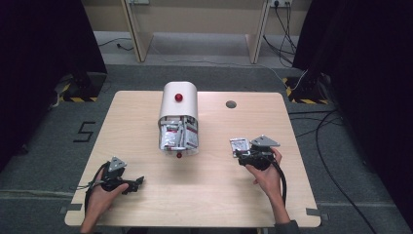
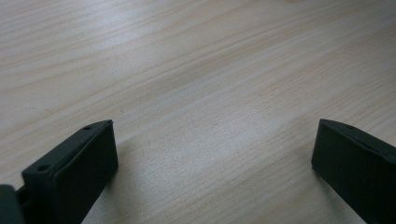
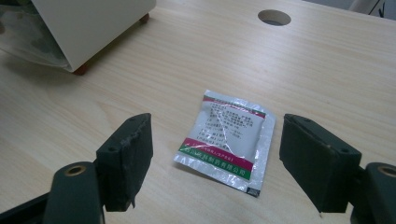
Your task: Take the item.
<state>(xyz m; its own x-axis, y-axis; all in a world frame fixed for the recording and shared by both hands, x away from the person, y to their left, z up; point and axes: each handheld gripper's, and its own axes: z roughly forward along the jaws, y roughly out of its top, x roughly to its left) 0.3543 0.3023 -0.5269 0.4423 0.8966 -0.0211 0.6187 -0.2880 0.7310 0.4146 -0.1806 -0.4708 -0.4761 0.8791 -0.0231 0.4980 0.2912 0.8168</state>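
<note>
Sachet (image 3: 225,140) flat between spread fingers (image 3: 126,158) — untouched

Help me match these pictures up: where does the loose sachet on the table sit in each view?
High view: the sachet lies right of centre, just ahead of the right gripper.
Right gripper view: the sachet lies flat at centre, between the open jaws.
Left gripper view: not in it, just bare table.
Shared landmark: the table's round hole.

A light wood bench (image 1: 146,204) is being stood on grey carpet floor (image 1: 44,141). Black curtains (image 1: 39,39) are being hung at both sides. Cables (image 1: 331,146) are being trailed across the floor; a pale desk frame (image 1: 139,29) is being seen behind.
</note>
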